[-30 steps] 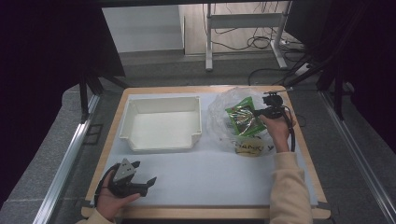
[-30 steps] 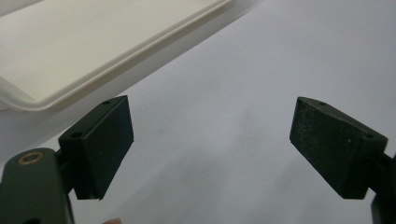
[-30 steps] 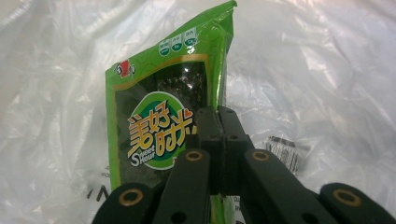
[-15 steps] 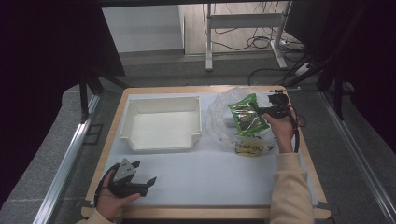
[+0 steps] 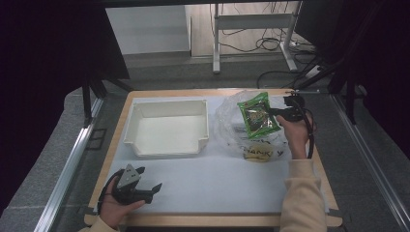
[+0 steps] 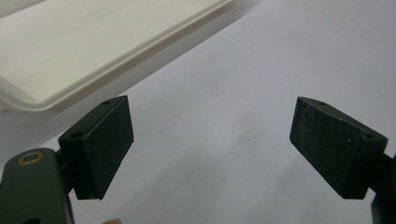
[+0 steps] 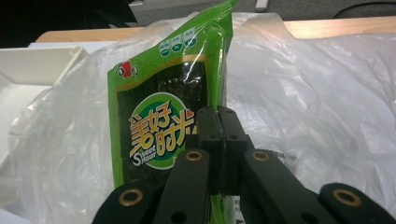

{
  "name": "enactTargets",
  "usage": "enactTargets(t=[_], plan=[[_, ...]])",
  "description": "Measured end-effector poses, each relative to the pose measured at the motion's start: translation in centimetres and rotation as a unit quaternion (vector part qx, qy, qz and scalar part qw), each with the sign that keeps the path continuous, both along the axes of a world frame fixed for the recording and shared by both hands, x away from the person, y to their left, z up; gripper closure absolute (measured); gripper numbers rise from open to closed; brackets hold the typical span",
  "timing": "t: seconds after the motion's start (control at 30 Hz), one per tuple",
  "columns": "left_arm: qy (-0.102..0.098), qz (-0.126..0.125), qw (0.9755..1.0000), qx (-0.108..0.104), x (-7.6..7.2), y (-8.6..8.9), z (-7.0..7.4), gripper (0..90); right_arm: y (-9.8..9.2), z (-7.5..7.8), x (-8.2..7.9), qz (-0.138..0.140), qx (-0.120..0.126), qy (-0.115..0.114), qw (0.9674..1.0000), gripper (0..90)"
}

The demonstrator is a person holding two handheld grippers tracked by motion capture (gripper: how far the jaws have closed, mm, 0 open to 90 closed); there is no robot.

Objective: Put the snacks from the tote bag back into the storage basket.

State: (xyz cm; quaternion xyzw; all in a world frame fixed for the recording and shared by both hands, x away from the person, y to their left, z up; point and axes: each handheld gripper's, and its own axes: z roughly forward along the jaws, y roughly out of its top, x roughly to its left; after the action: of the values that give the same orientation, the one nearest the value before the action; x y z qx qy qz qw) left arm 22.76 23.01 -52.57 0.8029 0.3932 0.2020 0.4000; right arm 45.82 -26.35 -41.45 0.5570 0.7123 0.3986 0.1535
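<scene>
Seen from above, a wooden-edged worktop (image 5: pixel 220 220) covered with a white sheet carries everything. Your right gripper (image 5: pixel 283 112) sits toward two o'clock on the worktop, its jaws pressed together on the edge of a green snack packet (image 5: pixel 257 115). You hold the packet lifted above a crumpled clear plastic bag (image 5: pixel 231 121) (the bag lies on the sheet, just right of the tray). In the right gripper view the green snack packet (image 7: pixel 161 116) stands nearly upright, with a dark window in its front and a round logo. The two black jaws are clamped on its right edge, and the clear plastic bag (image 7: pixel 317 102) billows behind and beside it.

A small yellowish item (image 5: pixel 258 153) lies on the sheet at about four o'clock, in front of the bag; you cannot read what it is.

An empty white tray (image 5: pixel 167 147) occupies the worktop from ten o'clock to the centre.

Your left gripper (image 5: pixel 147 189) rests near the seven o'clock corner, well apart from the packet. In the left gripper view its jaws stand wide apart over the bare white sheet with nothing between them, and the corner of the white tray (image 6: pixel 84 74) sits at eleven o'clock.
</scene>
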Motion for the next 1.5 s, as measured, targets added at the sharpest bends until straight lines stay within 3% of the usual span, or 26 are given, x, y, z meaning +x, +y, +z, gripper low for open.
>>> enactTargets(t=[0.33, 0.83, 1.5], plan=[[0.001, -0.001, 1.0000, 0.001, 0.0, 0.0, 0.0, 13.6, -0.2, 1.2, -0.8, 0.010, 0.029, -0.031, 0.9990, 89.7], [0.003, -0.004, 1.0000, 0.003, 0.0, -0.2, -0.1, 13.6, 1.4, 2.5, -1.7, 0.043, 0.064, -0.056, 0.9954, 89.8], [0.001, -0.005, 1.0000, 0.001, 0.0, -0.1, -0.1, 13.6, 3.7, 3.0, -2.3, 0.058, 0.081, -0.074, 0.9923, 89.8]])
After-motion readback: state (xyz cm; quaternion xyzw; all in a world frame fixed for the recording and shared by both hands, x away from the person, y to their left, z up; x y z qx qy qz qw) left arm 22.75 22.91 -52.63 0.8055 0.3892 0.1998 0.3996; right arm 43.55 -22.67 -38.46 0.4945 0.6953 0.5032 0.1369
